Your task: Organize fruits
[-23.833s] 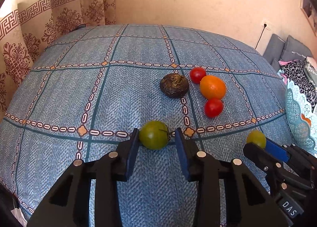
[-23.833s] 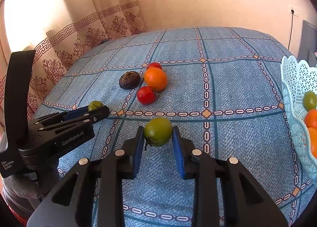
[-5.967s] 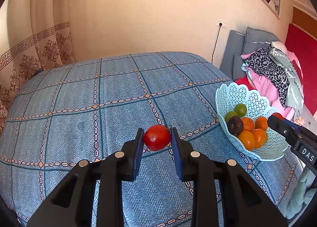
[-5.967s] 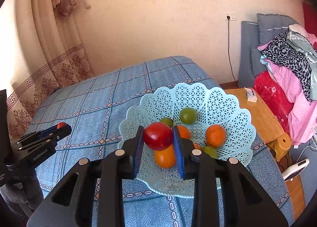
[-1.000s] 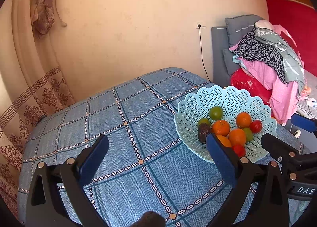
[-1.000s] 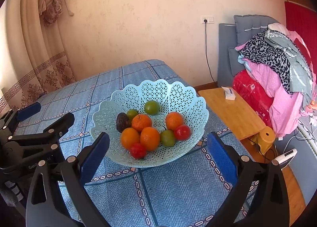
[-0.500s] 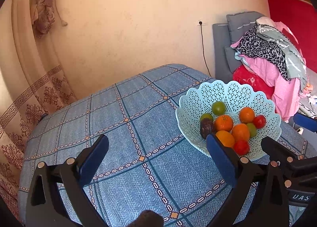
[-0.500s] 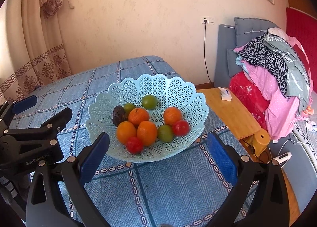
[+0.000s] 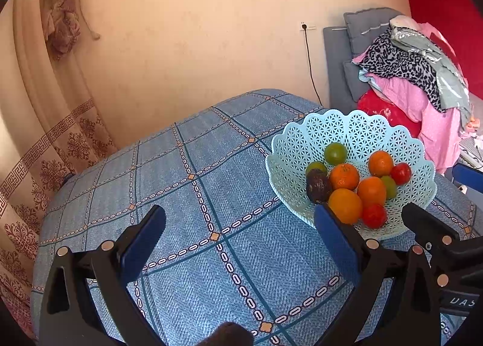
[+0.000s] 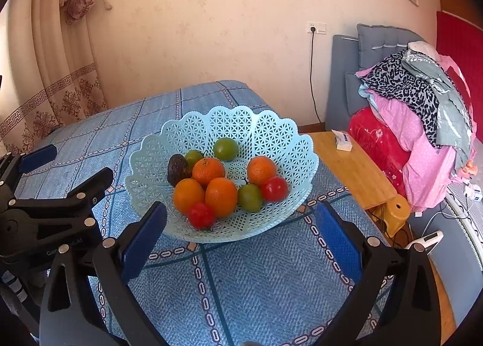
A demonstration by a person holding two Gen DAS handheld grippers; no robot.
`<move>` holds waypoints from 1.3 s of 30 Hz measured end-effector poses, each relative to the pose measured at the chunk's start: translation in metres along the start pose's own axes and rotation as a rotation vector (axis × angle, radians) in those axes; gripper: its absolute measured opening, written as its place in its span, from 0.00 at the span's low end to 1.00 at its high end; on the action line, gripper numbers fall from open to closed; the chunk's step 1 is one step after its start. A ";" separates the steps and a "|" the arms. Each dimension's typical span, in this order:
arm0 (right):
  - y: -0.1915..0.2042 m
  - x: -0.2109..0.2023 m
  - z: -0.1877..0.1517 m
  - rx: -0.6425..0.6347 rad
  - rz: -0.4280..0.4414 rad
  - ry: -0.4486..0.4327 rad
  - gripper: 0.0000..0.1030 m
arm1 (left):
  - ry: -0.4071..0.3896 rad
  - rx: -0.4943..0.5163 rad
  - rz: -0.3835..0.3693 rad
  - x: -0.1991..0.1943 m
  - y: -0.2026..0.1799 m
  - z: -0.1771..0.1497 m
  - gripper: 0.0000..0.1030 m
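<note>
Altogether, basket [image 10: 302, 149] holds four oranges, three limes, two tomatoes.

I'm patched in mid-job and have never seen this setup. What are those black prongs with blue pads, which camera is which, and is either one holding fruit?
A person holds two handheld grippers, each with a fisheye camera looking along its fingers. One picture is from the left gripper, the other from the right gripper. Both stand wide open, holding nothing. On the blue tablecloth sits a light blue lattice basket with oranges, green fruits, red tomatoes and one dark wrinkled fruit. No loose fruit shows on the cloth.
</note>
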State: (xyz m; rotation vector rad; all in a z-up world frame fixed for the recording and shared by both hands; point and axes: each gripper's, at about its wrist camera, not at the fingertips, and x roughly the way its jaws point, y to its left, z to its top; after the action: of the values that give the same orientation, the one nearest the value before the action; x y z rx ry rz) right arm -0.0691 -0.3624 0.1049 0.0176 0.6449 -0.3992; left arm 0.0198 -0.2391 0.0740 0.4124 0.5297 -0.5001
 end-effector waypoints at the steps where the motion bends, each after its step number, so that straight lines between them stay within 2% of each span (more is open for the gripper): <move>1: 0.000 0.000 0.000 0.000 0.000 0.001 0.97 | 0.002 0.000 0.002 0.001 0.000 0.000 0.95; 39: -0.004 0.008 -0.009 0.012 -0.005 0.032 0.97 | 0.001 0.043 0.005 0.002 -0.009 -0.004 0.95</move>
State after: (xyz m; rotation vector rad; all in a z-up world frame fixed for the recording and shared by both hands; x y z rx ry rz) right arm -0.0701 -0.3679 0.0935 0.0336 0.6742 -0.4079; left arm 0.0149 -0.2450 0.0678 0.4552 0.5188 -0.5071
